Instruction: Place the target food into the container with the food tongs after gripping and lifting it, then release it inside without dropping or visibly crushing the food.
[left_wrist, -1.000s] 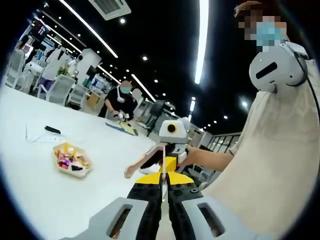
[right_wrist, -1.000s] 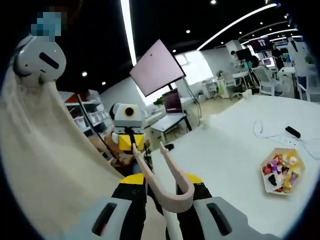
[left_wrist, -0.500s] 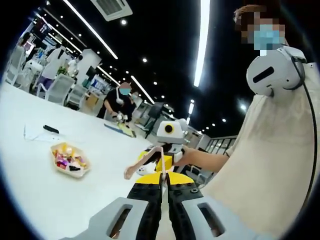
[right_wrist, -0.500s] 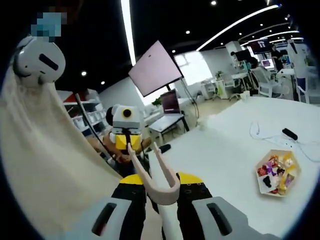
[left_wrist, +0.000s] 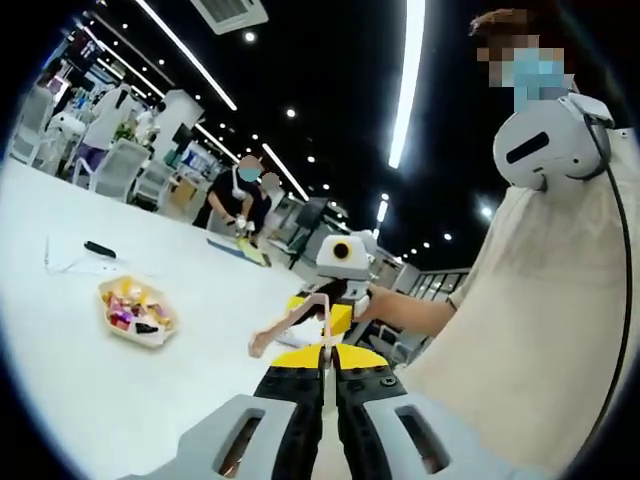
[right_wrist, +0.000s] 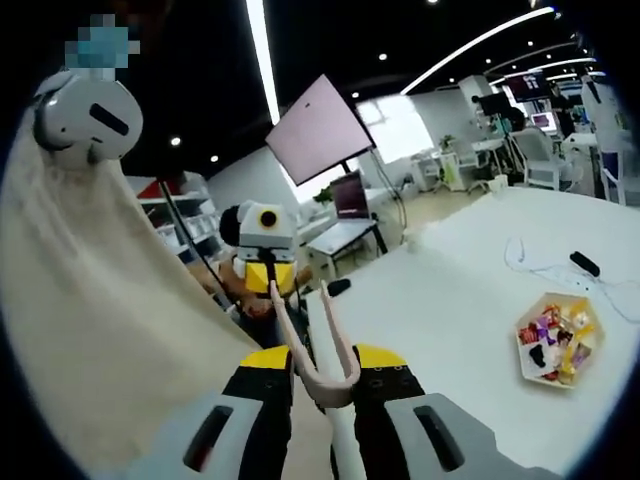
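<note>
Food tongs (right_wrist: 318, 345): pale pink, held at their bent end between the fingers of my right gripper (right_wrist: 325, 385), the two arms rising up and away with tips apart. In the left gripper view the same tongs (left_wrist: 290, 322) show edge-on beyond my left gripper (left_wrist: 323, 375), reaching toward the worktop (left_wrist: 120, 390). The left fingers stand narrow, nearly together; a thin pale strip runs up between them, but I cannot tell whether they actually pinch it.

Both grippers are raised, facing each other in front of the person's torso, well apart from the food. My read is that the tongs are being seated or steadied here: gripped low at the bend so that squeezing the right fingers would close the tips.

Target food: wrapped pieces, mixed colours, lying in a shallow pale tray (right_wrist: 557, 340) on the white worktop, off to the right in the right gripper view; the same tray (left_wrist: 135, 312) sits left in the left gripper view. Which piece is the target I cannot tell. A dark small object and a thin cable (right_wrist: 545, 262) lie beyond the tray. I can make out no separate container.

Nothing gripped or lifted yet. Judgement: task at its start. Next comes the reach down to the tray.
</note>
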